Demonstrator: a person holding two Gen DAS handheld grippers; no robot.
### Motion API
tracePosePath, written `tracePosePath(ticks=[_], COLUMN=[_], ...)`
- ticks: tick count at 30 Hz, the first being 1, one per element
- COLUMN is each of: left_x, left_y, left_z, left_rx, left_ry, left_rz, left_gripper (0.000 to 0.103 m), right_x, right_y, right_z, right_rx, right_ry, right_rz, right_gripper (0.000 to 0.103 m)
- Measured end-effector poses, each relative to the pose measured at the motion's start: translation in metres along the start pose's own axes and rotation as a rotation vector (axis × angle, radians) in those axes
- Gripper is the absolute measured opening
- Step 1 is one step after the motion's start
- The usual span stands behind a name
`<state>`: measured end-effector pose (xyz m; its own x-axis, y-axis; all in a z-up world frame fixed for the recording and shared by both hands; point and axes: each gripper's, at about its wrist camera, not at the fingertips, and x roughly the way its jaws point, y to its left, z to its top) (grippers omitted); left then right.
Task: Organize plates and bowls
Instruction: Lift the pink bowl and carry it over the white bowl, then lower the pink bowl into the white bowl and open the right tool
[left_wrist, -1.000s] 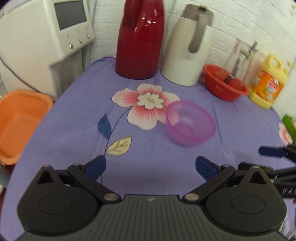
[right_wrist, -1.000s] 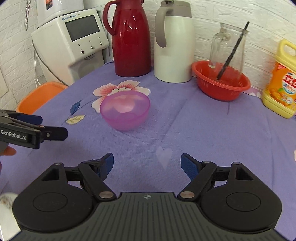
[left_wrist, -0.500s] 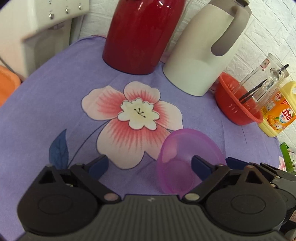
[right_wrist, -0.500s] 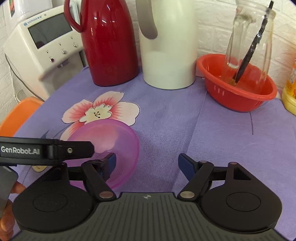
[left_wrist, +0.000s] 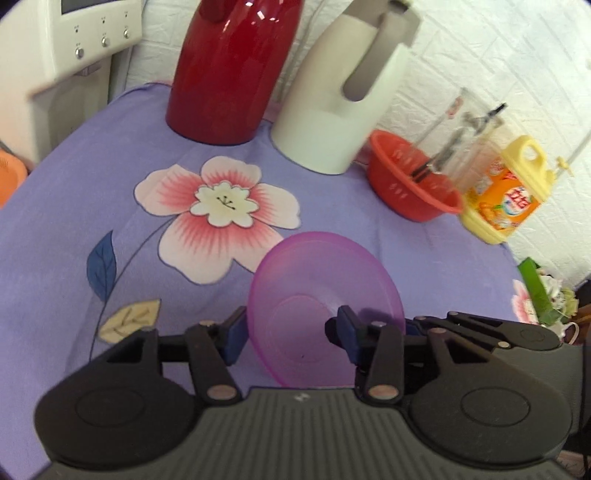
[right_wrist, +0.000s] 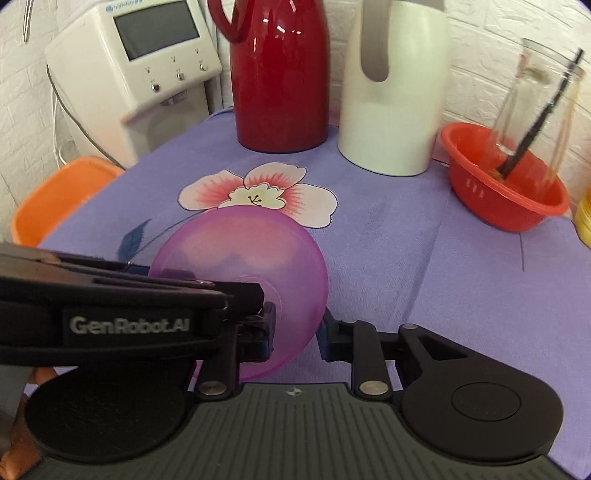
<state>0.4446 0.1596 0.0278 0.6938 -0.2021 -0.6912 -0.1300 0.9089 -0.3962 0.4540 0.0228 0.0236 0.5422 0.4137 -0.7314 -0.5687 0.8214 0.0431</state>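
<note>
bowl (left_wrist: 325, 306): a second ago upright mid-worktop, now tipped on edge, seemingly lifted | left gripper (left_wrist: 288, 336) fingers clenched on its near rim; right gripper (right_wrist: 295, 332) pinching the opposite rim | pickup likely underway | purple flowered cloth (right_wrist: 406, 240); red flask (right_wrist: 280, 74), white jug (right_wrist: 391, 92) behind.

A white brick wall (right_wrist: 517, 22) fills the top of both frames behind a table spread with a purple cloth (right_wrist: 424, 258) bearing a pink flower print (left_wrist: 218, 218), while a white countertop appliance (right_wrist: 136, 62) stands at upper left.
</note>
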Motion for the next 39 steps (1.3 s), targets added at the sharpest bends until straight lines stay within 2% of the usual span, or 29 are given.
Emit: tracePosePath(ticks=[8,12,17,21,25,31,34,37,39], left_x=[-0.079,-0.111,-0.126,-0.119,-0.106,-0.101,-0.103,-0.111,-0.124], left_y=[-0.064,-0.106,-0.152,-0.18,-0.197,-0.198,-0.194,-0.191,-0.189], left_z=[-0.046,-0.088,-0.155,-0.206,-0.242,-0.249,-0.248,-0.246,-0.242], left_rx=[0.063,0.116,0.18,0.233,0.29,0.33,0.35,0.388,0.41], left_ry=[-0.049,-0.055,0.0,0.075,0.143,0.144,0.137,0.123,0.07], left_rz=[-0.1,-0.155,-0.23,-0.262,-0.259,-0.222,-0.194,-0.182,-0.157], left_gripper=[0.046,0.046,0.046,0.046,0.046,0.047,0.075,0.081,0.092], right_x=[-0.108,-0.166,-0.22,-0.241,-0.247,-0.241,-0.237,-0.247,-0.258], right_y=[0.002,-0.003,-0.014,-0.026,-0.038,-0.04,-0.038,-0.04,-0.043], right_z=[-0.037,-0.078,-0.144,-0.199,-0.241,-0.256,-0.259,-0.269,-0.275], right_rx=[-0.004,0.009,0.05,0.103,0.161,0.18,0.162,0.174,0.21], right_ry=[-0.07,-0.101,-0.096,-0.066,-0.032,-0.036,-0.037,-0.073,-0.122], right_rz=[-0.085,-0.143,-0.214,-0.249,-0.253,-0.209,-0.19,-0.176,-0.195], right_gripper=[0.044,0.045,0.046,0.046,0.047,0.047,0.051,0.054,0.068])
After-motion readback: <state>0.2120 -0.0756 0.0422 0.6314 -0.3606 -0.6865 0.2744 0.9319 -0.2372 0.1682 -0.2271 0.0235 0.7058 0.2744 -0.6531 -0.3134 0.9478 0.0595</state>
